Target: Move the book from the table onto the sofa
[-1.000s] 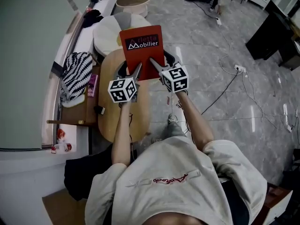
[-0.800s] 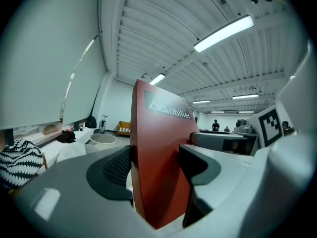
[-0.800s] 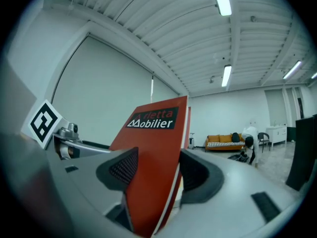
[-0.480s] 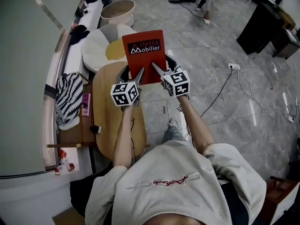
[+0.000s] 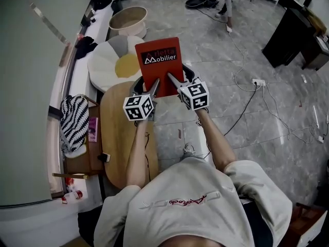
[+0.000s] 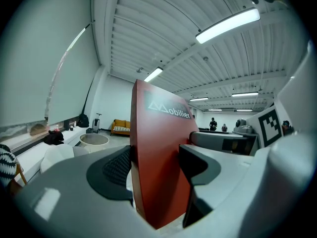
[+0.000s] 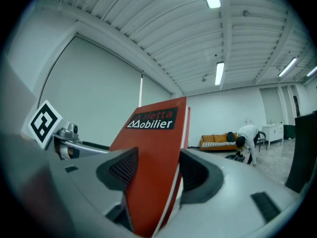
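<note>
A red book [image 5: 158, 60] with a black "Mobilier" label is held up in the air between both grippers, over the far end of the oval wooden table [image 5: 121, 138]. My left gripper [image 5: 150, 88] is shut on the book's lower left edge, and my right gripper [image 5: 174, 80] is shut on its lower right edge. In the left gripper view the book [image 6: 158, 157] stands edge-on between the two pads of the left gripper [image 6: 156, 168]. In the right gripper view the book's cover [image 7: 151, 152] fills the gap of the right gripper [image 7: 153, 170].
A white flower-shaped cushion [image 5: 105, 66] with a yellow centre lies just beyond the table. A round tub [image 5: 127, 19] stands further back. A striped cushion [image 5: 74, 120] rests on a wooden chair at left. Cables [image 5: 247, 94] run across the marble floor at right.
Both grippers have carried the book forward together, from over the table towards its far end beside the flower cushion. The hold on the book is unchanged.
</note>
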Demonstrator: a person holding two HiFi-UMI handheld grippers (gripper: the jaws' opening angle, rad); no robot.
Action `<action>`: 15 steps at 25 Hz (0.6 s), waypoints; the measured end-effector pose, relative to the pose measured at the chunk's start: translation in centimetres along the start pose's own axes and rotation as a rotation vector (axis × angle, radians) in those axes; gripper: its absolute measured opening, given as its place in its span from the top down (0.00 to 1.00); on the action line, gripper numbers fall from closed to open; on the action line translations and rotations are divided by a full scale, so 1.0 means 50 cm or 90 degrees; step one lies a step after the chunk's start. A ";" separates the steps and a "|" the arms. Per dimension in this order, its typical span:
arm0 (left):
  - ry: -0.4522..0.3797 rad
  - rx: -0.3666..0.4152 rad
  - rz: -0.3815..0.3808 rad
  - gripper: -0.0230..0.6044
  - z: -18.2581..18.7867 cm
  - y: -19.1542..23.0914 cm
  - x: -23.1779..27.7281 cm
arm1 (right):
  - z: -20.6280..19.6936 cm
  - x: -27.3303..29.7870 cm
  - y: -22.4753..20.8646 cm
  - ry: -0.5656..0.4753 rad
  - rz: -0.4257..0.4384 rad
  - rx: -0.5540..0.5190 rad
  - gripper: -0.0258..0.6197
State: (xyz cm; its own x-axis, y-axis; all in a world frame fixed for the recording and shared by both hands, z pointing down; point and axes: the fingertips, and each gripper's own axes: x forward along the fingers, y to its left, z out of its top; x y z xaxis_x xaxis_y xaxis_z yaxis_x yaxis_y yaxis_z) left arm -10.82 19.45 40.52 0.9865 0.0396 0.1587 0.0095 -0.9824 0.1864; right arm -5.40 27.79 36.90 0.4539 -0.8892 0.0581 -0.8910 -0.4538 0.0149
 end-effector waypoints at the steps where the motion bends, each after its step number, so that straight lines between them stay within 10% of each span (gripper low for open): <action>1: 0.002 0.001 0.001 0.49 0.002 0.000 0.016 | -0.002 0.007 -0.015 0.001 0.000 0.002 0.57; 15: 0.007 -0.013 0.011 0.49 0.004 0.011 0.195 | -0.027 0.098 -0.173 0.010 0.011 0.009 0.57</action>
State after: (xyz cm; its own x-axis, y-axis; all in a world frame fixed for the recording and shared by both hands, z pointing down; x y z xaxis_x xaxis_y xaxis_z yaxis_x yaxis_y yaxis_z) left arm -1.17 19.27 41.96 0.9846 0.0250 0.1732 -0.0107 -0.9792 0.2026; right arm 4.51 27.46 38.42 0.4377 -0.8960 0.0740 -0.8985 -0.4390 -0.0003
